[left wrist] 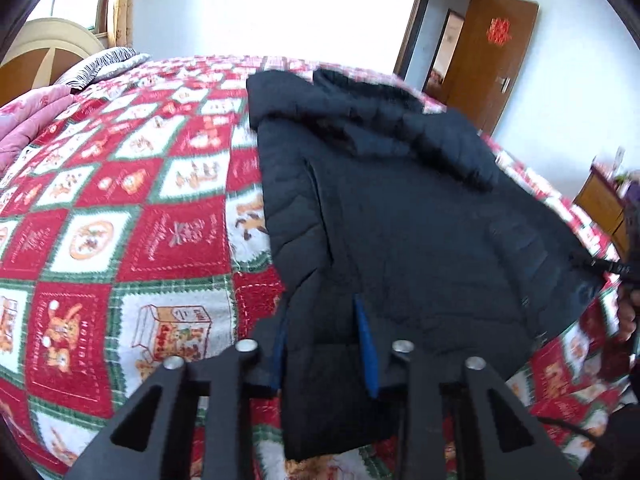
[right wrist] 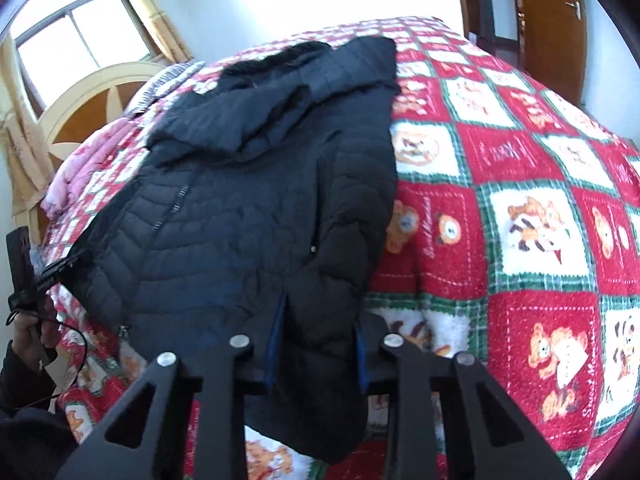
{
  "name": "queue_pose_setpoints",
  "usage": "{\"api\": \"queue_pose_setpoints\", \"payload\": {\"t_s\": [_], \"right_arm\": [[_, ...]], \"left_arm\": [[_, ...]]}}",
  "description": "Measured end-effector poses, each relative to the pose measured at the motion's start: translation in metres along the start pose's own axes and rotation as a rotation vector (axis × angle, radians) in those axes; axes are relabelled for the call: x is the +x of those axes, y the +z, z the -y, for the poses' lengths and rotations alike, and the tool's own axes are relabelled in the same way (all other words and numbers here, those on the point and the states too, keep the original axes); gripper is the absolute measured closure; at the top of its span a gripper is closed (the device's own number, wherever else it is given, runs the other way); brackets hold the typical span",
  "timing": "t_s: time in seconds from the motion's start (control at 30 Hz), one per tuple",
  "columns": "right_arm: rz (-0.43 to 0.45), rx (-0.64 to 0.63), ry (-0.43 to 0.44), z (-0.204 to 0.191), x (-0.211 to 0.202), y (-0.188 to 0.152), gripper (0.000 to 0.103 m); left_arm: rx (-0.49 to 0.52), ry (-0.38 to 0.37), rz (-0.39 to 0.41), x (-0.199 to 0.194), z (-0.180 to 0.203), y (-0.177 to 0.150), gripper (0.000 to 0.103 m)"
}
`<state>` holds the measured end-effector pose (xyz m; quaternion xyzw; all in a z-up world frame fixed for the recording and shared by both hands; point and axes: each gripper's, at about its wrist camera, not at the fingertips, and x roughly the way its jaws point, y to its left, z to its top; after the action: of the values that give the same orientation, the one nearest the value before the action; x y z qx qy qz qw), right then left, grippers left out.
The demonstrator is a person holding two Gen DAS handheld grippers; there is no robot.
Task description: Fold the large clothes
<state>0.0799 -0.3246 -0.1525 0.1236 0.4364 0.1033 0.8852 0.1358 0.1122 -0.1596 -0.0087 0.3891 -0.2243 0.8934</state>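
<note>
A black quilted puffer jacket with a hood lies on a bed with a red, white and green patchwork blanket. My left gripper is closed on the jacket's near hem at its left corner, fabric bunched between the blue-padded fingers. In the right wrist view the same jacket lies on the blanket, and my right gripper is closed on the hem's right corner, which hangs down below the fingers. The jacket's hood lies at the far end.
A wooden headboard and a pink quilt are at the bed's head. A brown door stands open at the far right. A wooden cabinet stands beside the bed. The other hand-held gripper shows at the left edge.
</note>
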Motion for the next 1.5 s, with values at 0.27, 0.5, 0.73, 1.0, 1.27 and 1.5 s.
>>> {"api": "queue_pose_setpoints", "payload": {"t_s": [0.27, 0.5, 0.73, 1.0, 1.27, 1.5], "right_arm": [[0.038, 0.05, 0.155, 0.0, -0.023, 0.006, 0.082], [-0.035, 0.135, 0.1, 0.019, 0.005, -0.013, 0.049], [-0.091, 0.103, 0.082, 0.018, 0.015, -0.02, 0.068], [0.114, 0.01, 0.246, -0.007, -0.08, 0.004, 0.087], [0.34, -0.02, 0.351, -0.03, -0.176, 0.044, 0.088], [0.366, 0.126, 0.372, -0.009, -0.147, 0.115, 0.088]], "left_arm": [[0.084, -0.037, 0.067, -0.029, 0.025, 0.016, 0.087], [0.157, 0.156, -0.039, 0.009, 0.018, -0.011, 0.046], [0.116, 0.107, -0.067, 0.025, 0.014, -0.023, 0.048], [-0.005, -0.146, 0.143, -0.082, 0.005, 0.032, 0.088], [0.051, -0.294, 0.315, -0.168, 0.033, 0.081, 0.088], [-0.137, -0.377, 0.203, -0.095, 0.001, 0.16, 0.088]]}}
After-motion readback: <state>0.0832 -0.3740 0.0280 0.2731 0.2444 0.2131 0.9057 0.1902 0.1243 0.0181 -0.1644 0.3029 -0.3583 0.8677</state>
